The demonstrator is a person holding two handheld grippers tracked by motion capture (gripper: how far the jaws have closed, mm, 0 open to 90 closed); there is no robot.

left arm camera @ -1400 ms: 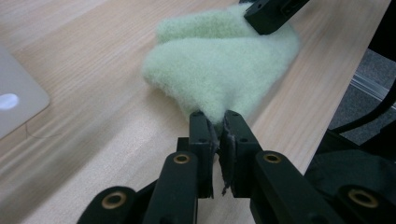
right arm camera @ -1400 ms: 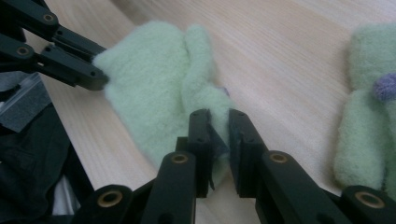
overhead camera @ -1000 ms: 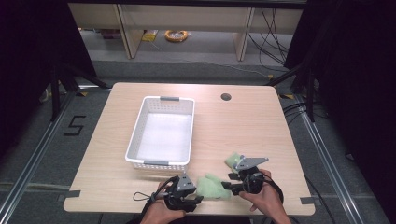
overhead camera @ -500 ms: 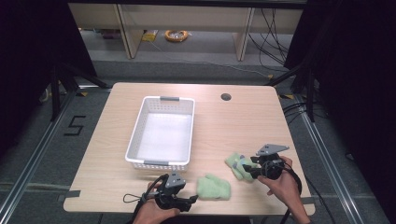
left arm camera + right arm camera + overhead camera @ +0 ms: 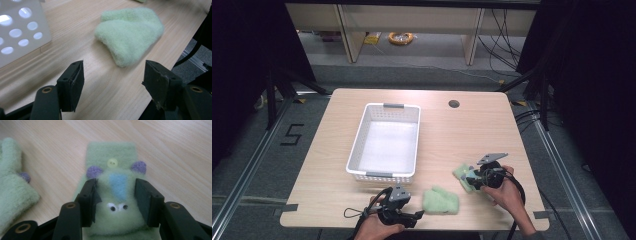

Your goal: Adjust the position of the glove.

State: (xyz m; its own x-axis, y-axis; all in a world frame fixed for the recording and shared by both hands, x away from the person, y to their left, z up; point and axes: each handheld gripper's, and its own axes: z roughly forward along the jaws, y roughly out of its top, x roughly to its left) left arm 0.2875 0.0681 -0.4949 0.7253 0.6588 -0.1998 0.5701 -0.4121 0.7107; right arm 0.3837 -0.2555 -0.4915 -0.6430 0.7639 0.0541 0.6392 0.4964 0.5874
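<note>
In the high view a wooden table (image 5: 472,130) carries a white basket (image 5: 387,142) left of centre; a round hole (image 5: 454,104) sits at 1 o'clock from the basket, near the far edge. The left gripper (image 5: 418,216) lies at the near edge, at 6 o'clock from the basket, held in the left hand (image 5: 374,227), with a cable looping off to its 9 o'clock; a green mitten (image 5: 440,200) lies flat just beside it, at its 2 o'clock, not touched by it. The right gripper (image 5: 468,179) is at 3 o'clock from that mitten, held in the right hand (image 5: 504,192); a second green mitten (image 5: 463,174) lies under its tip, at 4 o'clock from the basket.

In the left gripper view the two black fingers (image 5: 72,86) stand wide apart over bare wood, having just been opening, with nothing between them; the plain mitten (image 5: 130,33) lies at 12 o'clock ahead of them, clear of both pads; the perforated basket wall (image 5: 20,30) is at 10 o'clock.

In the right gripper view the fingers (image 5: 88,200) sit either side of the second mitten (image 5: 113,185), which shows a yellow button, two purple dots, a blue patch and small eyes; the fingers have just been closing a little and flank its fluffy body closely, yet a firm clamp cannot be told; the other mitten's edge (image 5: 12,192) lies at 9 o'clock.
</note>
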